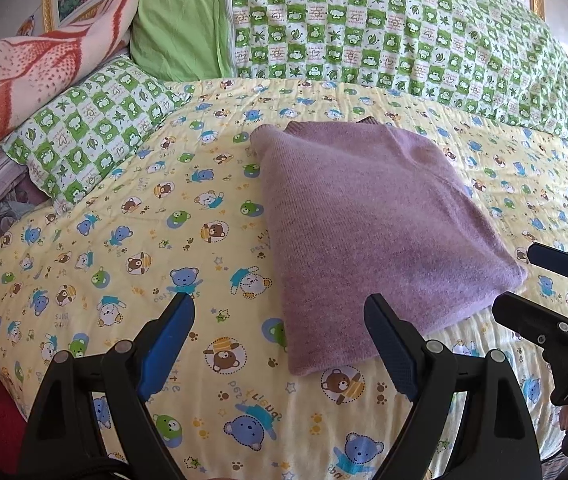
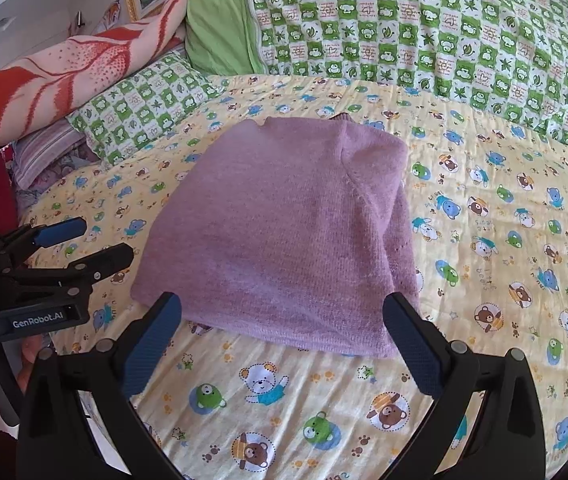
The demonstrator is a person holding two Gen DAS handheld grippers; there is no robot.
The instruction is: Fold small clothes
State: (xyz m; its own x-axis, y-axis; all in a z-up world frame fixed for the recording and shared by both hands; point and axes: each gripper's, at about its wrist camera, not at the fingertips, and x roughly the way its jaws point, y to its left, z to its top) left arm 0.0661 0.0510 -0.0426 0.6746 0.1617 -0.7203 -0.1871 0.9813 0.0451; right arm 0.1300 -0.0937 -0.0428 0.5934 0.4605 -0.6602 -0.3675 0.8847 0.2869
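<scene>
- Lilac knit made up the sweater point(image 1: 367, 216), which lay folded into a compact block on the yellow bear-print quilt point(image 1: 124, 240), collar ribbing at its far edge.
- Furthest left, the left gripper point(image 1: 280, 336) hung with its jaws spread and nothing between them; the sweater's near-left corner sat just ahead of its right-hand finger, while its left-hand finger stood over bare quilt.
- A closing move from that stance would probably have caught only that corner, or pinched quilt along with it, and dragged the top layer off the stack.
- Centred ahead of the right gripper point(image 2: 282, 332), the sweater's near hem lay just past the fingertips, apart from them as far as I could tell. The jaws there were spread too, holding nothing.
- That hem looked uneven, with a lower layer peeking out below the left-hand finger; grabbing the upper layer alone would likely have peeled the fold open.
- Right of the right-hand finger, the garment's thick side fold bulged; a lift from one edge could have let it slump and unroll.
- Both tools stood close, each visible in the other's view, so a hurried inward reach risked a knock between them.
- Green checked bedding point(image 2: 423, 28) lay well beyond the jaws, out of harm.
</scene>
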